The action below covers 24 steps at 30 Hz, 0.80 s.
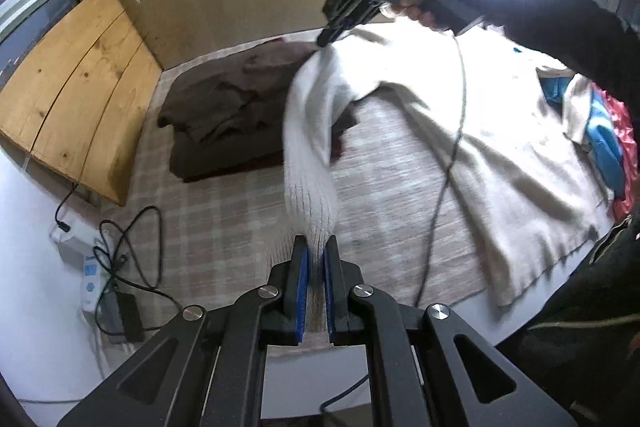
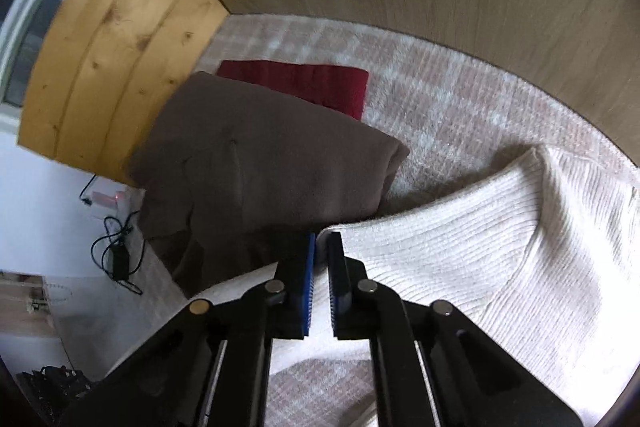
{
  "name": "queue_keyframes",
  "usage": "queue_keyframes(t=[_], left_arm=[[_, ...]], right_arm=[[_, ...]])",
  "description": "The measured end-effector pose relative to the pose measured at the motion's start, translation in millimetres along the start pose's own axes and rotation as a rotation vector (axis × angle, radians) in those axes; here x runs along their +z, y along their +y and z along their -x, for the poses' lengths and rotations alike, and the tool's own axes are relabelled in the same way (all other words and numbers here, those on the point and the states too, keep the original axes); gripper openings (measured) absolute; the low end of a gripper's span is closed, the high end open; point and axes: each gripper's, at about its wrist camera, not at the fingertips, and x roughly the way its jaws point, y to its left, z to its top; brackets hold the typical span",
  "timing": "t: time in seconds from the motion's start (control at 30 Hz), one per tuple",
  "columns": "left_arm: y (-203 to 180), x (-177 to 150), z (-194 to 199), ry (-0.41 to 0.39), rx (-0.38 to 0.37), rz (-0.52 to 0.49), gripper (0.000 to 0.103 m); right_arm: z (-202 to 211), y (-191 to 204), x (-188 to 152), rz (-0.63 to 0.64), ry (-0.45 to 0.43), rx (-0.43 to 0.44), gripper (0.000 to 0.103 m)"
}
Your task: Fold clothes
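far left: wooden headboard (image 1: 76,75) and, below it, cables and a power strip (image 1: 90,279) on the floor. both clear of the work, no concern.

left of centre: a stack of folded brown clothes (image 1: 224,115) at the bed's far-left corner, with a folded red item (image 2: 304,83) behind it in the right wrist view. looks like the finished pile.

centre: left gripper (image 1: 316,247), jaws together and clamped on the ribbed cuff of the cream sweater (image 1: 460,131). the sleeve (image 1: 308,147) hangs taut between the two grippers, lifted off the checked bedcover (image 1: 208,219).

centre-right: right gripper (image 1: 326,37), held in a hand (image 1: 420,7) with a dark sleeve, jaws closed on the upper end of the sleeve, near the shoulder. in its own view the pads (image 2: 310,259) pinch the knit edge. the sweater body lies spread flat over the right half of the bed.

judgement: step in hand is the sleeve fold, both ends pinched, sleeve not yet laid.

to do it well:
- keep sleeve lightly taut, no twist in the rib.
- carry cuff across and over the body, lay it flat along the torso.
- shoulder end acts as hinge; move it little.
- mind the cable (image 1: 452,155) trailing across the body; could snag or get folded in.
- lower before releasing.

far right: coloured clothes (image 1: 608,143) heaped at the bed edge, probably waiting.
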Motion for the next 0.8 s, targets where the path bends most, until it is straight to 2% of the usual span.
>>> queue_keyframes(t=[0.23,0.3,0.37,0.4,0.43,0.47,0.5,0.53,0.57,0.63,0.73,0.8], left_arm=[[-81.1,6.1,30.4,-0.050,-0.029,-0.114,0.006],[-118.5,5.2,32.3,-0.048,-0.016,-0.189,0.007],[-150.1,-0.5,25.6,-0.035,-0.065,-0.217,0.010],[-162.8,-8.1,19.2,-0.010,-0.083,-0.233,0.020],[-175.4,-15.7,12.8,0.016,-0.100,-0.248,0.026],[-188.0,-23.3,6.4,0.041,-0.117,-0.264,0.026],[-200.6,-30.9,0.0,0.067,-0.134,-0.279,0.026],[-213.3,-38.5,-6.4,0.092,-0.152,-0.294,0.026],[-221.5,-45.1,-11.0,0.112,-0.166,-0.296,0.026],[-214.3,-54.1,-13.0,0.123,-0.162,-0.227,0.027],[-199.7,-61.8,-24.1,0.132,-0.136,-0.113,0.027],[-191.6,-57.9,-37.4,0.122,-0.145,-0.036,0.027]], right_arm=[[63.2,-25.1,-31.8,-0.005,-0.103,0.057,0.006],[84.0,-44.0,-48.8,-0.019,-0.132,0.062,0.006],[98.4,-73.1,-76.9,-0.040,-0.141,0.040,0.007],[100.6,-85.8,-89.4,-0.041,-0.132,0.005,0.018],[98.7,-101.0,-102.5,-0.060,-0.100,-0.032,0.029],[95.4,-117.2,-115.9,-0.086,-0.060,-0.068,0.039],[92.1,-133.4,-129.3,-0.111,-0.020,-0.104,0.039],[94.1,-146.3,-142.7,-0.132,-0.016,-0.084,0.039],[98.3,-152.6,-152.6,-0.137,-0.029,-0.070,0.039],[104.8,-153.7,-169.7,-0.113,-0.048,-0.075,0.039],[98.3,-144.7,-183.7,-0.066,-0.024,-0.042,0.039],[91.4,-136.5,-186.5,-0.044,-0.023,-0.036,0.039]])
